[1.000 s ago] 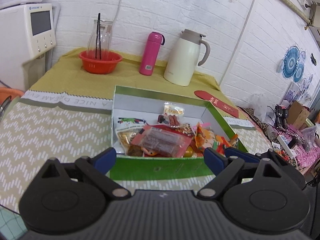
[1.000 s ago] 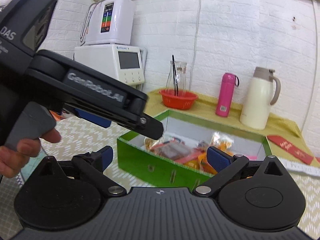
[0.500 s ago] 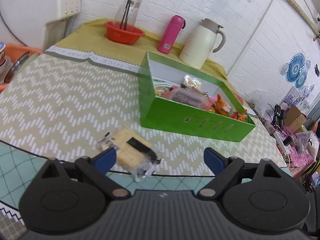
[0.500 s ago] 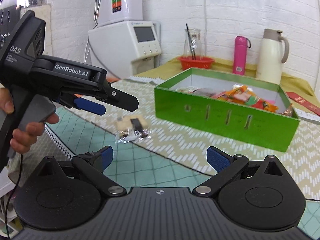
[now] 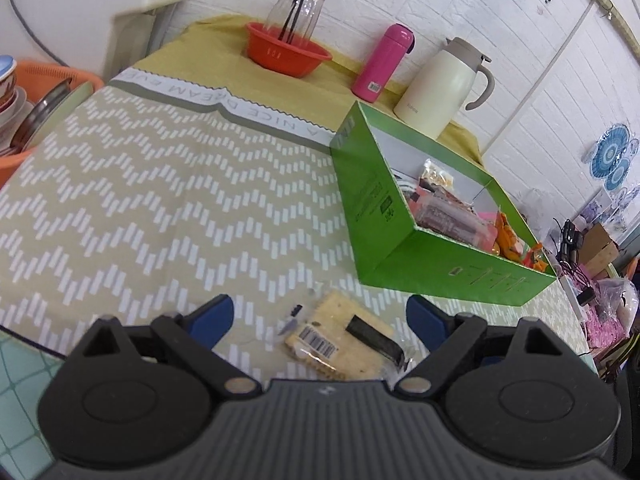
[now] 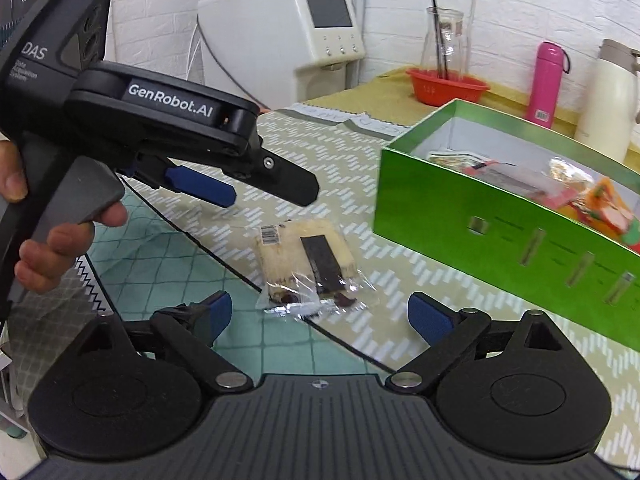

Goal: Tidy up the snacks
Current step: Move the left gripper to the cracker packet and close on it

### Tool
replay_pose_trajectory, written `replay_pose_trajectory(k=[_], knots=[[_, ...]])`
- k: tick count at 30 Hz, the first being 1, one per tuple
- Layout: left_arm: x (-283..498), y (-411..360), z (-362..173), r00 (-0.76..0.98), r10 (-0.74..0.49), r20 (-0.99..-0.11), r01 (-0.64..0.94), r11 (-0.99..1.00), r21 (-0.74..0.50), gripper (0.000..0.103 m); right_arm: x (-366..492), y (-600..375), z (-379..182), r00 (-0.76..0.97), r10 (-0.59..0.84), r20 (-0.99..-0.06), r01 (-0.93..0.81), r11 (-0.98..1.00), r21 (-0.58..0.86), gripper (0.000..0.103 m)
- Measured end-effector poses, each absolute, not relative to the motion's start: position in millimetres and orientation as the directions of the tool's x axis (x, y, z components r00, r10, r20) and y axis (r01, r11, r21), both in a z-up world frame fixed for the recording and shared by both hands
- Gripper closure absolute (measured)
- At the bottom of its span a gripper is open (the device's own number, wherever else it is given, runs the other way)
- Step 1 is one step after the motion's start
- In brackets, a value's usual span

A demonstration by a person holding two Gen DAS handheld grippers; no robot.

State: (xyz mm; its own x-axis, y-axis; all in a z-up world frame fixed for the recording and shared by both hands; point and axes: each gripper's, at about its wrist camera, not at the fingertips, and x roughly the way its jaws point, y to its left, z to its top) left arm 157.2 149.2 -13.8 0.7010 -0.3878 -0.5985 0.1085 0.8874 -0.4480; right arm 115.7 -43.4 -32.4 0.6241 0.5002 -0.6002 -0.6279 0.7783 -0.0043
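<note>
A clear-wrapped cracker snack (image 5: 340,336) lies on the chevron tablecloth near the table's front edge, in front of the green box (image 5: 448,264) that holds several snack packets (image 5: 452,212). My left gripper (image 5: 320,320) is open and hovers just above the cracker pack, which lies between its blue pads. In the right wrist view the cracker pack (image 6: 308,264) lies ahead of my open, empty right gripper (image 6: 320,312), and the left gripper (image 6: 240,188) hangs above and left of the pack. The green box (image 6: 500,236) stands to the right.
At the back of the table stand a red bowl (image 5: 288,50) with a glass carafe, a pink bottle (image 5: 382,62) and a white thermos jug (image 5: 444,88). A white appliance (image 6: 288,36) stands behind the table. An orange basket with dishes (image 5: 24,96) sits at the left.
My left gripper has pulled back from over the green box and come down over the cracker pack. My right gripper has drawn closer to the pack.
</note>
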Motion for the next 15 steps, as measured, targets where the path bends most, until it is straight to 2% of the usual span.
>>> replay_pose_trajectory(k=[3, 5, 15], knots=[[160.2, 149.6, -16.5, 0.689, -0.399, -0.605, 0.13, 0.89, -0.438, 0.02, 122.3, -38.0, -37.0, 0.606, 0.497, -0.621, -0.651, 0.759, -0.029, 0.0], [163.6, 149.2, -19.3, 0.669, -0.42, -0.614, 0.149, 0.884, -0.443, 0.03, 122.1, -40.4, -35.7, 0.594, 0.521, -0.613, -0.672, 0.74, -0.022, 0.0], [169.2, 126.7, -23.2, 0.61, -0.488, -0.624, 0.259, 0.867, -0.425, 0.037, 120.3, -57.7, -36.2, 0.558, 0.57, -0.603, -0.729, 0.684, -0.028, 0.0]])
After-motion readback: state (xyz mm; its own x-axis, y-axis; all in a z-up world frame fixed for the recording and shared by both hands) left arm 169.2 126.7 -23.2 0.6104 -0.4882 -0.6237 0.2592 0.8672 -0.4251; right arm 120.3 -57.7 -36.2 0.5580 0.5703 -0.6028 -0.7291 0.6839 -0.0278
